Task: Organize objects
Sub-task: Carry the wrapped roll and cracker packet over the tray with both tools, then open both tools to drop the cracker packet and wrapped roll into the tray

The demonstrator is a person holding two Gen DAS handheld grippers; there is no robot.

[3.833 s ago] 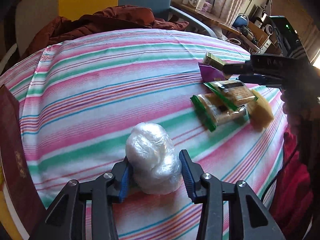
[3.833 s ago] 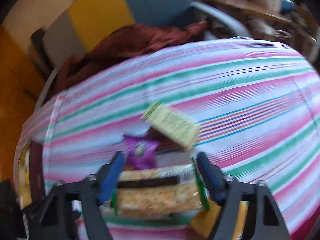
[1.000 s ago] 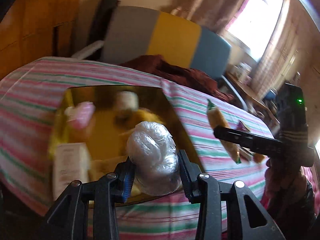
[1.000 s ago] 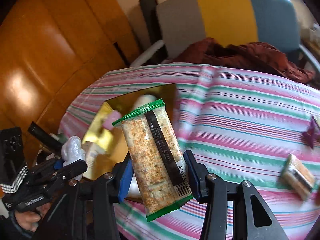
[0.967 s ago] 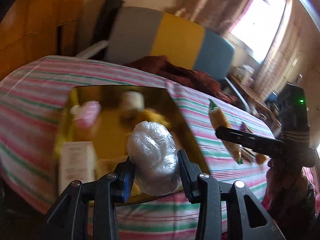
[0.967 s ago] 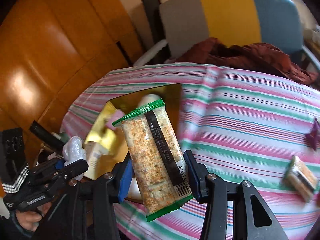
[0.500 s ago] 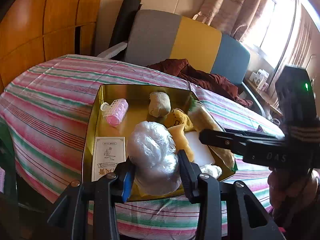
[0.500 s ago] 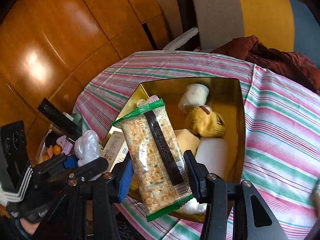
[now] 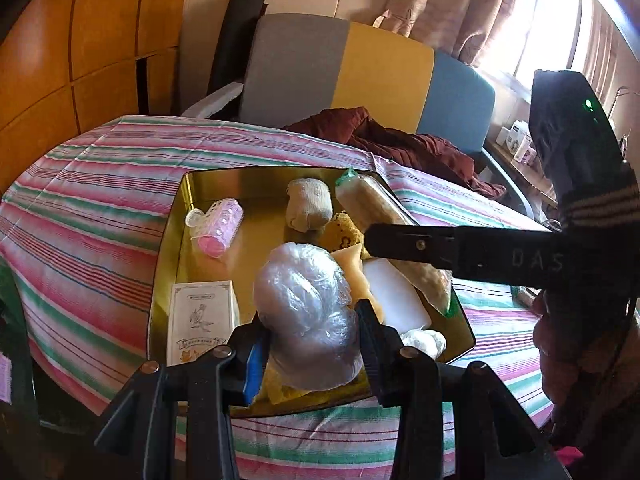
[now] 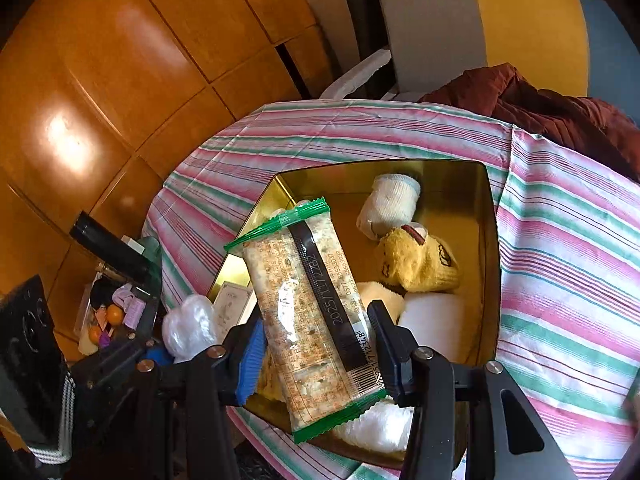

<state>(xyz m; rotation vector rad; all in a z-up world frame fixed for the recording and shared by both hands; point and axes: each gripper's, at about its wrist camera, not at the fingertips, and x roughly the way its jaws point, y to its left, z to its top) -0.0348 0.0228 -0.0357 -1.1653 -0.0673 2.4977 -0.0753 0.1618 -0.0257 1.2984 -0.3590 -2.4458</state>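
Two grippers carry goods above the gold tin (image 9: 168, 240). The left gripper (image 9: 310, 344) is clenched on a crinkly plastic bundle (image 9: 308, 312), likely light, soft and slippery, so a mid-body pinch suits it. The right gripper (image 10: 316, 354) grasps a cracker packet (image 10: 308, 312) near its lower half; it looks stiff but brittle. Inside the tin, a pink roller (image 9: 218, 226) lies at ten o'clock and rolled socks (image 10: 390, 204) at twelve. Striped cloth (image 9: 92, 200) covers the table; a sofa (image 9: 360, 76) stands at twelve.

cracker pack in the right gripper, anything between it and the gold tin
No lid or barrier; the cracker pack hangs above the open gold tin. Socks and a white block already cover the floor below.
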